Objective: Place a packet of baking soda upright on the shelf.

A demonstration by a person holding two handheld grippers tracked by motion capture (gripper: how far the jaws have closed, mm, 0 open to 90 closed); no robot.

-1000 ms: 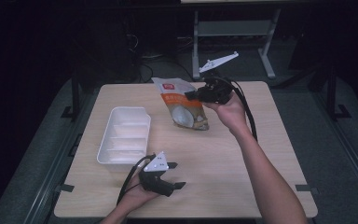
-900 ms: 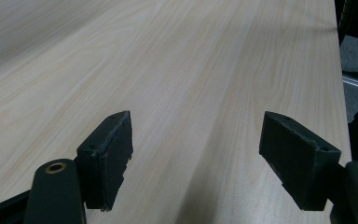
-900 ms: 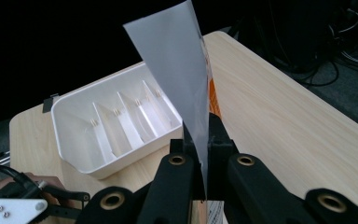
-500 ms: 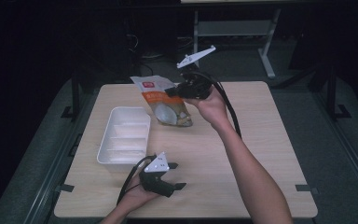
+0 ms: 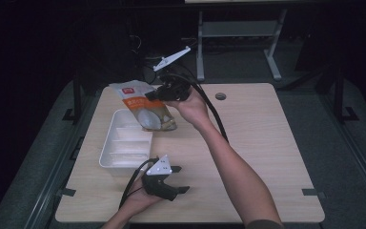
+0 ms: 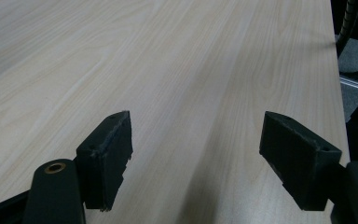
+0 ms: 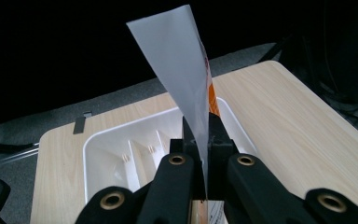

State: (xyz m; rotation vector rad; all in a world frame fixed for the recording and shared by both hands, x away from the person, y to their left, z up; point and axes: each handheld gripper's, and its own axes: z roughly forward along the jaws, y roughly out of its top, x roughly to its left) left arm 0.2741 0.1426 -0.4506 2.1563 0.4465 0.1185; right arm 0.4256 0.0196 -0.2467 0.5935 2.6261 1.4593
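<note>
Pouch [image 5: 145, 107] and right gripper [image 5: 153, 94] now sit further left in the high view than a second ago: back then the pouch hung over the bare wood right of the tray, half a second ago it was nearer the tray's far corner, and now its lower end hangs above the tray's [image 5: 108, 153] far right corner. The right forearm has swung the same way, crossing the table [image 5: 267, 143] at a slant from the bottom edge. The left gripper [image 5: 177, 179] has kept its place near the front edge, just right of the tray's near end, its grey plate up.

The right gripper is clenched on the pouch, pinching it at one side edge, so the pouch is held in the air and tilted, its top toward the far left. In the right gripper view the jaws stand pressed together on the thin white edge of the pouch [image 7: 186, 88], which rises above them, with the white divided tray [image 7: 121, 158] lying on the table beneath.

The left gripper is released: in the left gripper view its two black pads [image 6: 109, 154] stand wide apart with only bare wood between them.

The pouch is white at the top and orange below, with a small red square mark near the top and a pale round picture lower down. Any print on it is too small to read.
</note>
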